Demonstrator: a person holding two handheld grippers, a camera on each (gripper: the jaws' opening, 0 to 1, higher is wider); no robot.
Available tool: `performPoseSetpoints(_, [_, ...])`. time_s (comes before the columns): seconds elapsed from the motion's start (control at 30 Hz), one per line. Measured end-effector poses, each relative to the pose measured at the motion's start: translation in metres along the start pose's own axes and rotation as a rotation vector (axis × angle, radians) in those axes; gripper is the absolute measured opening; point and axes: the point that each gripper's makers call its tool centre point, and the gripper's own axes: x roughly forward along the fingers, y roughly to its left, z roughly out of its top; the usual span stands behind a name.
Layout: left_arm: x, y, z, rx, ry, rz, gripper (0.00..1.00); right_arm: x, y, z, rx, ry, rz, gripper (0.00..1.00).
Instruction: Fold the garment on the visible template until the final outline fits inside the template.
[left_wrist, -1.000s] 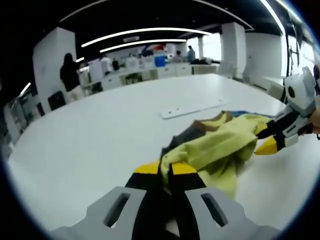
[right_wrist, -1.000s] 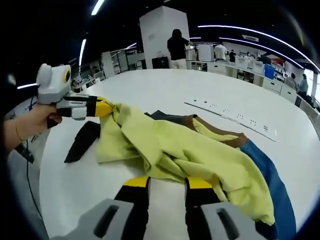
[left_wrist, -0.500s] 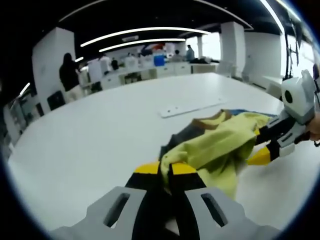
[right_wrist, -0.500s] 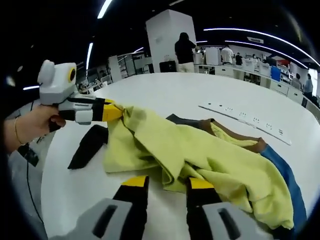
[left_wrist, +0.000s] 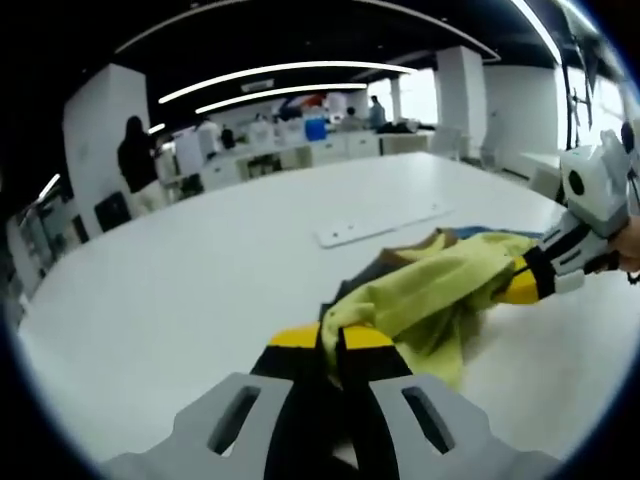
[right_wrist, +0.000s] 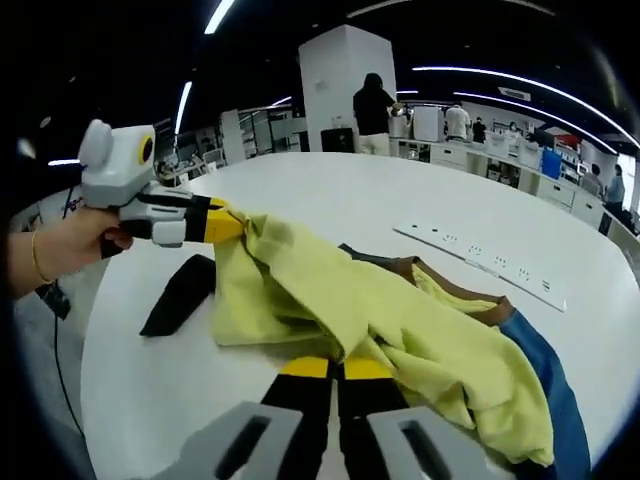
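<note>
A yellow garment (right_wrist: 400, 320) with a brown collar (right_wrist: 455, 290) lies bunched on the white round table (right_wrist: 330, 190), partly over a blue sheet (right_wrist: 548, 380). My left gripper (left_wrist: 335, 333) is shut on one yellow edge and holds it raised above the table; the right gripper view shows that left gripper (right_wrist: 228, 225) at the left, held by a hand. My right gripper (right_wrist: 335, 368) is shut on a yellow fold near the garment's front edge. The left gripper view has the right gripper (left_wrist: 520, 285) at the right, pinching the yellow garment (left_wrist: 430, 300).
A black strip (right_wrist: 180, 295) lies flat on the table under the left gripper. A white power strip (right_wrist: 485, 262) lies beyond the garment. People stand at benches (left_wrist: 300, 140) far behind the table. A white pillar (right_wrist: 345, 80) rises past the table's far edge.
My right gripper's jaws were apart over the garment's edge and have now shut on a yellow fold. The left gripper keeps its grip, hardly moved.
</note>
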Motion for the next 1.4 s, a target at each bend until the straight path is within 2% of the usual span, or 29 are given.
performPoseSetpoints(0.3, [-0.025, -0.007, 0.018, -0.017, -0.053, -0.021, 0.03, -0.050, -0.004, 0.007, -0.040, -0.045, -0.039, 0.00])
performPoseSetpoints(0.47, [-0.039, -0.016, 0.024, 0.007, -0.072, -0.055, 0.03, -0.071, 0.001, 0.005, -0.042, -0.053, -0.032, 0.00])
performPoseSetpoints(0.67, [-0.058, -0.029, 0.028, 0.033, -0.087, -0.096, 0.03, -0.095, 0.015, -0.005, -0.067, -0.041, -0.004, 0.00])
performPoseSetpoints(0.9, [-0.080, -0.047, 0.025, 0.070, -0.087, -0.146, 0.03, -0.118, 0.031, -0.022, -0.072, -0.009, 0.041, 0.00])
performPoseSetpoints(1.07, [-0.098, -0.062, 0.013, 0.094, -0.077, -0.189, 0.03, -0.135, 0.043, -0.037, -0.095, 0.028, 0.090, 0.00])
performPoseSetpoints(1.4, [-0.125, -0.087, -0.036, 0.111, 0.023, -0.258, 0.03, -0.153, 0.073, -0.079, -0.129, 0.125, 0.161, 0.00])
